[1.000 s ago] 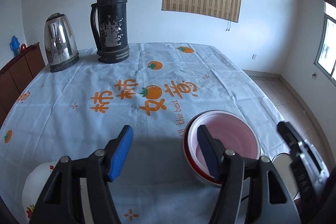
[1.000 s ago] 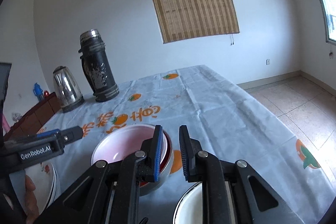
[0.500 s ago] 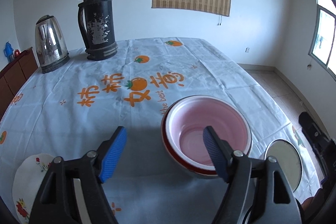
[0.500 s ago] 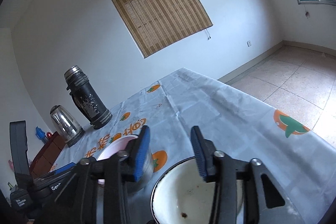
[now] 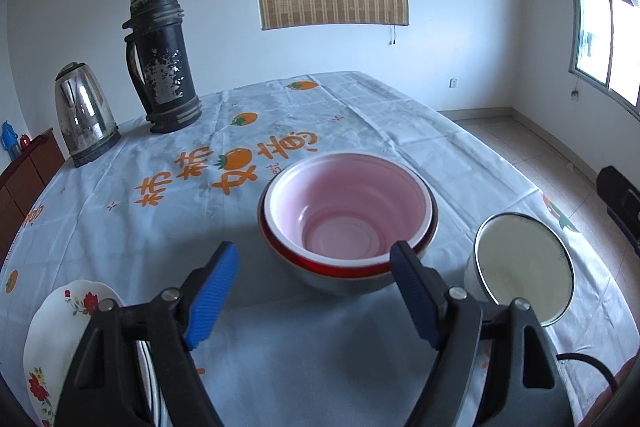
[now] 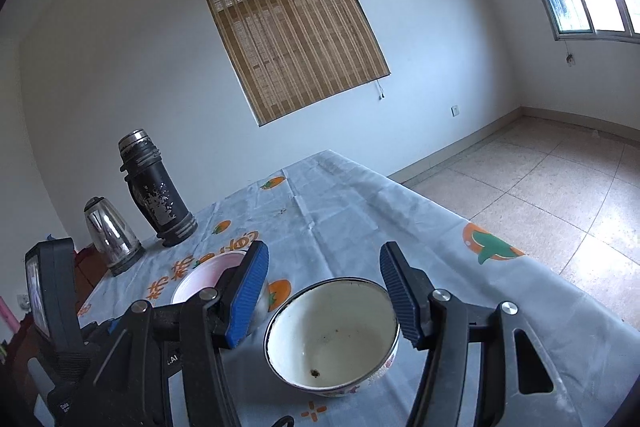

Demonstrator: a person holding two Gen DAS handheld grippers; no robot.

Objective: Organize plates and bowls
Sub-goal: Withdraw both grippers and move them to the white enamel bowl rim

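A pink bowl (image 5: 348, 211) sits nested in a red-rimmed bowl (image 5: 340, 273) on the table's tablecloth (image 5: 160, 227); it also shows in the right wrist view (image 6: 204, 277). A white enamel bowl (image 5: 520, 267) stands to its right, seen close in the right wrist view (image 6: 334, 335). A floral plate (image 5: 60, 339) lies at the near left. My left gripper (image 5: 314, 295) is open and empty, just short of the pink bowl. My right gripper (image 6: 322, 293) is open, its jaws standing either side of the white bowl, above it.
A black thermos (image 5: 162, 59) and a steel kettle (image 5: 84, 115) stand at the far left of the table. The table's right edge (image 6: 520, 259) drops to a tiled floor (image 6: 560, 187). A dark cabinet (image 5: 24, 179) is at the left.
My right gripper has opened wider and moved over the white bowl. My left gripper has drawn back slightly, staying open; the pink bowl stack is unmoved.
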